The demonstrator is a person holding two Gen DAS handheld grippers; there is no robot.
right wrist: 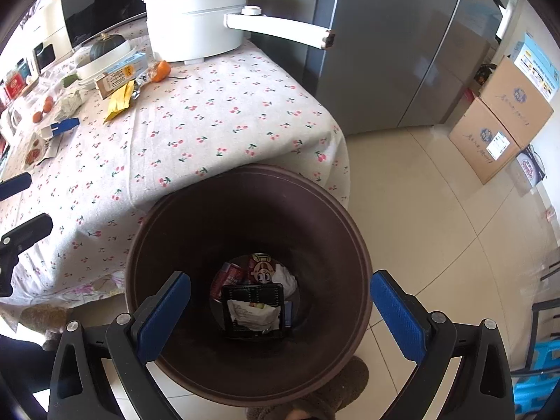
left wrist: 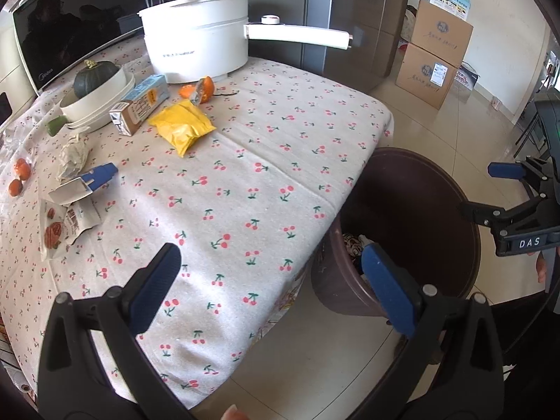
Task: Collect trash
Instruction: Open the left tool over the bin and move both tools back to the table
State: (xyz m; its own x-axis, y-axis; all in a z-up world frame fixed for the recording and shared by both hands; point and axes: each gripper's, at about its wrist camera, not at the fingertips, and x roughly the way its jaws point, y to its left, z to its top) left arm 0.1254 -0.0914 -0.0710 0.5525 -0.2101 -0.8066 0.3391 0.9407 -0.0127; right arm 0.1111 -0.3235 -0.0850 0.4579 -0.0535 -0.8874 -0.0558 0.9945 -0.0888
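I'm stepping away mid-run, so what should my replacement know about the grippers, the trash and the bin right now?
Left gripper: open, empty, over the table's near edge.
Right gripper: open, empty, above the brown bin.
Done: black tray, cans and wrappers lie in the bin.
Left on the cherry tablecloth: yellow packet, milk carton, orange peel, crumpled paper, blue-white box, snack wrapper.

The right gripper (left wrist: 504, 189), seen from the left wrist, carries a white label reading "DAS" on its black body. The microwave (left wrist: 45, 38) shows a small brand mark, "Midea", at the lower corner of its door. Print on the pot (left wrist: 196, 35), cartons and boxes (left wrist: 434, 52) is too small to read.
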